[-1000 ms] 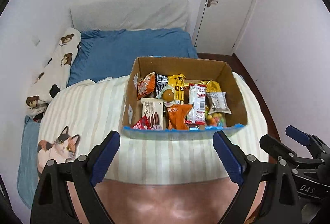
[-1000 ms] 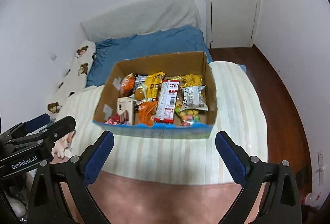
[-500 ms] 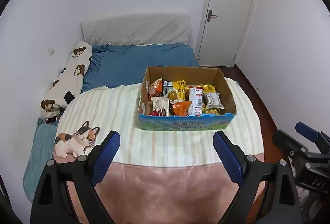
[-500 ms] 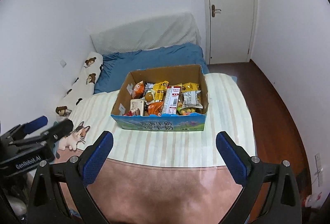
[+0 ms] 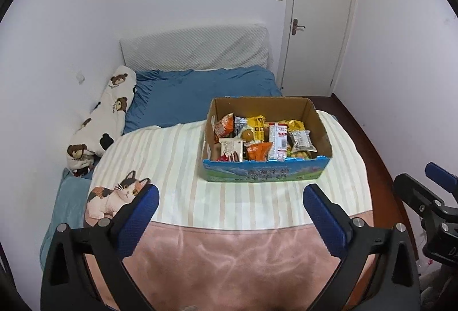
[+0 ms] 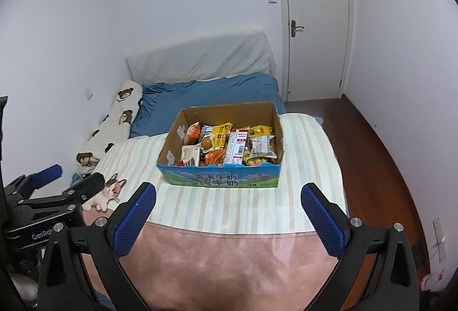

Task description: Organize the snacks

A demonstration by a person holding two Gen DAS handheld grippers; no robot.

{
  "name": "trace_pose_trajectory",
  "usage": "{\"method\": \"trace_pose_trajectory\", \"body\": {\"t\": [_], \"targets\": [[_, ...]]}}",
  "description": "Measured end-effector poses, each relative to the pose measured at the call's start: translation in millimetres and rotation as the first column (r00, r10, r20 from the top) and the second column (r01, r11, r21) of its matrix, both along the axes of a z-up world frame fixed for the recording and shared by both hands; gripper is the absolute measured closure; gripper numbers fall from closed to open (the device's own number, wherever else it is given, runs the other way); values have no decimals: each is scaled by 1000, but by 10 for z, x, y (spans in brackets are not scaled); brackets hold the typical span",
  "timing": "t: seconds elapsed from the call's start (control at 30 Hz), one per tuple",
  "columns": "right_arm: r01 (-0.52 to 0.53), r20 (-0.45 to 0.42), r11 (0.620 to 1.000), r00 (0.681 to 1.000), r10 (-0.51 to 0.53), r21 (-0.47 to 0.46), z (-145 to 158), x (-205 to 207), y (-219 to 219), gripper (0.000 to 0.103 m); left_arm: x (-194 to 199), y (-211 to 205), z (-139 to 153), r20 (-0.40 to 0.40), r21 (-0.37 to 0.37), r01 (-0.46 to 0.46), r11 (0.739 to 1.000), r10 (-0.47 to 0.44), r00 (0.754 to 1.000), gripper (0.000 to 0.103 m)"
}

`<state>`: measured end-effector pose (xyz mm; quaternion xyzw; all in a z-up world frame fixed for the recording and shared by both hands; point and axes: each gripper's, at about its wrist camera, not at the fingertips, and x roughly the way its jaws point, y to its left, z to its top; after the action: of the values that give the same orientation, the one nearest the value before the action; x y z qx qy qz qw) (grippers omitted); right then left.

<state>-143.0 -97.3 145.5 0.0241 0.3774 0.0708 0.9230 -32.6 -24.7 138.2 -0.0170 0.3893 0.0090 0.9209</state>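
Left tool [image 5: 230, 198], jaws just widening, and right tool [image 6: 227, 196] are both hanging apart, gripping nothing; snack box [image 5: 264, 172] is sitting on the bed [image 5: 171, 167].

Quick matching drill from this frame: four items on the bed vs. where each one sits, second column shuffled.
Items:
1. cardboard snack box
2. bear-print pillow
3. cat print
4. pink blanket

Places:
A. along the left wall
B. on the striped cover's near left corner
C. nearest the tools, across the bed's foot
D. on the striped cover, toward the door side

Pairs: 1-D, 2-A, 3-B, 4-C
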Motion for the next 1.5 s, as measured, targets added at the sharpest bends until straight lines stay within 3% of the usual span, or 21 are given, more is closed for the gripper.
{"method": "trace_pose_trajectory", "body": {"t": [0.27,0.47,0.83,1.5], "targets": [[45,-24,999,999,-46,-24,-231,357,-30,0,323,18,-163,-18,1,-27,1000,27,999,0],[79,-57,996,995,-81,-31,-429,720,-90,0,666,0,-386,-83,-2,-29,1000,28,996,0],[122,-85,990,988,-127,-66,-674,1210,-145,0,1063,-54,-628,-135,16,-30,999,32,990,0],[121,-219,988,966,-139,-95,-1108,1813,-146,0,1633,-192,-959,-270,21,6,1000,0,963,0]]}}
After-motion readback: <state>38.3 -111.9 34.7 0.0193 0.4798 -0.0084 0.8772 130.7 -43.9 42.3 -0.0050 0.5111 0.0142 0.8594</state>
